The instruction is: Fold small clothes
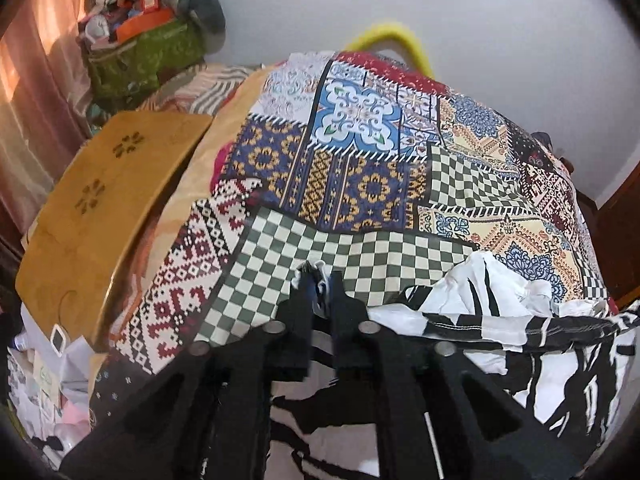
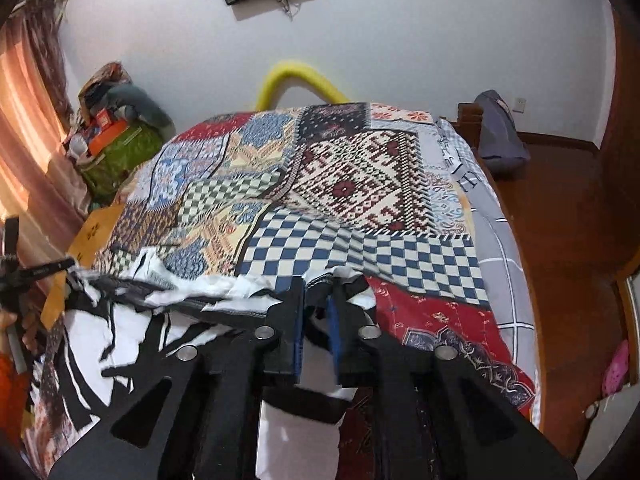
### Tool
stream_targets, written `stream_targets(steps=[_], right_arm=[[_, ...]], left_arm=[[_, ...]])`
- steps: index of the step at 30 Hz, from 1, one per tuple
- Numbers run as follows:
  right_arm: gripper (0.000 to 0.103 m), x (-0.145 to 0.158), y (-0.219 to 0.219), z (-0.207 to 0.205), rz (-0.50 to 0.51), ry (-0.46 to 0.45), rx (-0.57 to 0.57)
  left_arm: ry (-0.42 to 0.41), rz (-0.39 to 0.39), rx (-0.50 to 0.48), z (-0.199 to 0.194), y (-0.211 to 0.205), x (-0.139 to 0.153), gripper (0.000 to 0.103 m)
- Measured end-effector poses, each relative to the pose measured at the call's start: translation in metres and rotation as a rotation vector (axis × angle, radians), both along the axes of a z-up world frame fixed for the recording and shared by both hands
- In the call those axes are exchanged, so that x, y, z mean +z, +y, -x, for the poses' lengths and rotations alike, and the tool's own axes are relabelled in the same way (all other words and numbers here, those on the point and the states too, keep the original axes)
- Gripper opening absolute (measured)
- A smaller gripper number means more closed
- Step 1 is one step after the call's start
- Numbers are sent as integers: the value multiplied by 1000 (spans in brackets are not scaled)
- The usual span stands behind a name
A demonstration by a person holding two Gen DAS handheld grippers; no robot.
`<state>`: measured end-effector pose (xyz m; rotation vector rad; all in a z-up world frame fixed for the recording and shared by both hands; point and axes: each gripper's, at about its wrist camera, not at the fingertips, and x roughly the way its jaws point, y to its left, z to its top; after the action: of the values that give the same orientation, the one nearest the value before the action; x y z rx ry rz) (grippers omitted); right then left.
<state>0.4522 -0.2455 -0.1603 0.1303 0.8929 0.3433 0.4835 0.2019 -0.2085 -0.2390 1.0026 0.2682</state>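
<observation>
Far left: pink curtain, then a green bag stuffed with clutter against the white wall. Near left: a yellow wooden board lies beside the bed. The bed carries a patchwork bedspread; a yellow tube arcs behind its far edge. The black-and-white garment lies crumpled on the near part of the bedspread, its dark seamed edge stretched between the two grippers. Left gripper: fingers closed, pinching a bunch of the garment's left edge. Right gripper: fingers narrowed on the garment's right edge, cloth caught between the blue pads. Far right: a grey bag on the wooden floor.
</observation>
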Motion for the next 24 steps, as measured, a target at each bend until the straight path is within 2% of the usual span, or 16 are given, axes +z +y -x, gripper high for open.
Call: stream_targets(steps=[2, 4, 8, 12, 16, 18, 21, 24], right_arm=[[21, 11, -9, 5, -17, -38, -35], [22, 23, -21, 12, -33, -58, -57], [24, 37, -32, 34, -24, -75, -46], [37, 35, -35, 69, -2, -66, -27], [38, 20, -28, 103, 27, -23, 1], [43, 11, -23, 118, 32, -5, 11], [52, -6, -16, 140, 13, 28, 20], [53, -26, -10, 152, -10, 80, 23]], left_arm=[[-15, 15, 6, 5, 5, 5, 37], [-44, 10, 23, 15, 10, 14, 50], [-55, -36, 24, 46, 17, 29, 56], [-5, -22, -2, 80, 20, 21, 57], [59, 15, -37, 116, 12, 1, 62], [86, 36, -61, 135, 5, -12, 64], [124, 54, -78, 149, -7, -31, 69], [145, 113, -79, 156, -15, -50, 69]])
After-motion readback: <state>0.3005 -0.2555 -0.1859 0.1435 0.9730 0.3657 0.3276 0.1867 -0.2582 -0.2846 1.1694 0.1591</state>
